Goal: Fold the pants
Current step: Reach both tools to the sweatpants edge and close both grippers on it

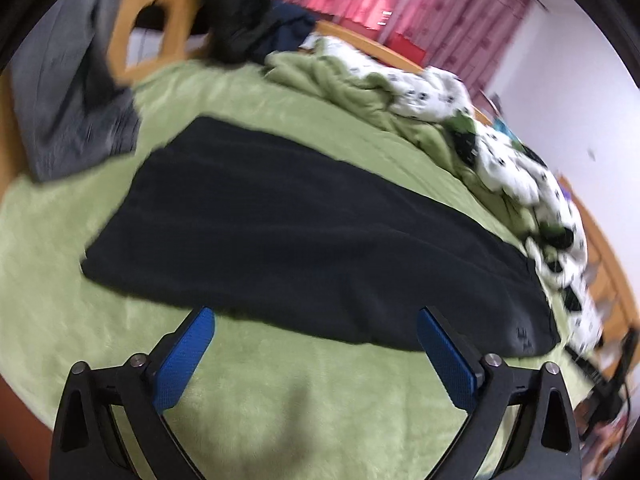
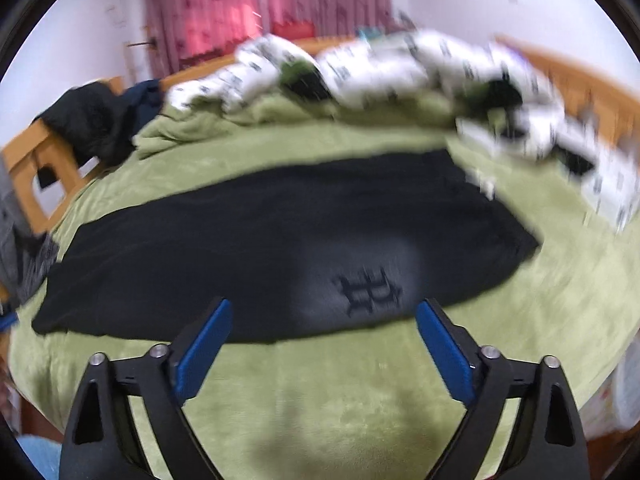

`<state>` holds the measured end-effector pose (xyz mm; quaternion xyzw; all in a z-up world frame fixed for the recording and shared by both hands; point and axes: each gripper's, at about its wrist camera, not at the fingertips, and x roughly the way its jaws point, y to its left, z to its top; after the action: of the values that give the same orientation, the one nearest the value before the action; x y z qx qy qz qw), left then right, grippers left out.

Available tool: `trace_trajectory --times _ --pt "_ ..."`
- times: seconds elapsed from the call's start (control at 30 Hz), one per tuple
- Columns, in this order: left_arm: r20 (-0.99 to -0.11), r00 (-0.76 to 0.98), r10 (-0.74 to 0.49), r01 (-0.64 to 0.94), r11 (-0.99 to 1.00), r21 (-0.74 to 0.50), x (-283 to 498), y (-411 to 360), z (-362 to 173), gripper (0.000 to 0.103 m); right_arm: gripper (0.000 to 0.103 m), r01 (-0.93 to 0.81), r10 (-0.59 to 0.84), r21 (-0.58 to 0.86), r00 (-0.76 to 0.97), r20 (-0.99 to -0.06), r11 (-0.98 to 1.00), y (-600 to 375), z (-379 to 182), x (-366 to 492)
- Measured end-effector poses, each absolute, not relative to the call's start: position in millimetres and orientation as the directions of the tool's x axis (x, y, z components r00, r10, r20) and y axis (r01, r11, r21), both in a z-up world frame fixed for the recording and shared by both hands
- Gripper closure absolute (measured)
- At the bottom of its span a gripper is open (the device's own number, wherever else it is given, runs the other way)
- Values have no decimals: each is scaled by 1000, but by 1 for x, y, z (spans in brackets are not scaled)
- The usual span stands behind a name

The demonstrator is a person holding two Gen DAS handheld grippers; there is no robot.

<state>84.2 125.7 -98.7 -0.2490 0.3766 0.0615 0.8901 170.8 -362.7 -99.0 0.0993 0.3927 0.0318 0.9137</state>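
your left gripper (image 1: 316,314) hangs above the green blanket (image 1: 280,408), fingers spread wide with nothing between the blue pads (image 1: 186,360); their tips sit at the near edge of the black pants (image 1: 304,232). your right gripper (image 2: 324,306) shows the same: fingers apart, nothing gripped, tips over the near hem beside a dark embroidered emblem (image 2: 370,286). the pants lie flat and lengthwise across the blanket, apparently already doubled leg on leg, though blur prevents certainty. a crumpled white patterned duvet (image 2: 400,68) is heaped along the far side. grey fabric (image 1: 68,92) lies off one end of the pants. pink curtains (image 2: 224,4) hang behind the wooden bed frame (image 1: 148,20).
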Motion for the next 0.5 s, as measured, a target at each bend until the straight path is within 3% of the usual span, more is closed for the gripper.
trace_trajectory --times 0.03,0.1,0.17,0.43,0.5 --pt "-700 708 -91 -314 847 -429 86 133 -111 7 22 42 139 221 657 -741 974 -374 -117 181" --pt "-696 709 -110 -345 807 -479 86 145 -132 10 38 76 135 232 624 -770 970 -387 -142 190" --pt "-694 710 -122 -363 781 -509 85 154 -151 15 42 104 139 251 606 -783 962 -399 -163 194" --pt "-651 734 -193 -354 709 -609 101 160 -193 20 42 141 250 423 627 -738 895 -431 -201 204" --pt "-635 748 -194 -358 687 -632 108 163 -196 20 37 142 264 446 637 -725 883 -433 -202 211"
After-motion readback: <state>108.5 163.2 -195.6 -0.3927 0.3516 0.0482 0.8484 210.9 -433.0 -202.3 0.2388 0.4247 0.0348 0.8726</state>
